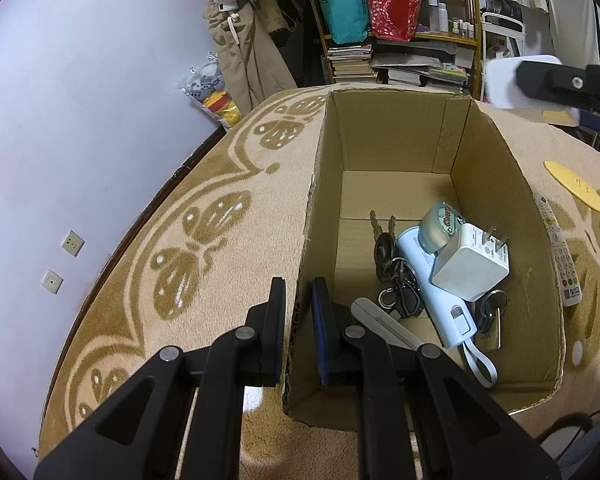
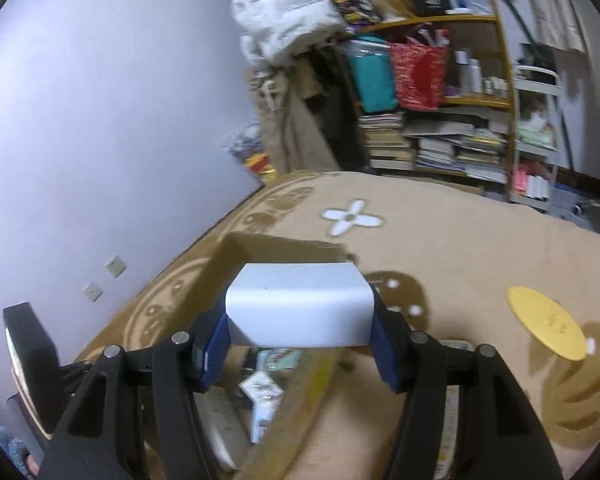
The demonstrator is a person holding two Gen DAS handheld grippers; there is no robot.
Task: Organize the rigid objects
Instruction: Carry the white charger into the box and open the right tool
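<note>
Both wrist views look forward and down — close over the cardboard box [image 1: 384,136], both facing the bookshelf [image 2: 440,92].

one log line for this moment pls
left gripper: clamps cardboard box wall | right gripper: holds white box above it

A tan blanket [image 1: 204,264] with brown butterfly patterns covers the surface, and a white flower motif [image 2: 352,217] shows on it in the right wrist view. Behind stands a wooden shelf [image 1: 474,20] holding a teal bag [image 1: 342,8], a red patterned gift bag [image 1: 394,8], small white bottles [image 1: 440,12] and stacked books [image 1: 350,62]. Beige trousers [image 1: 244,60] hang beside it. Two wall sockets [image 1: 73,242] sit low on the pale lilac wall [image 1: 80,80].
</note>
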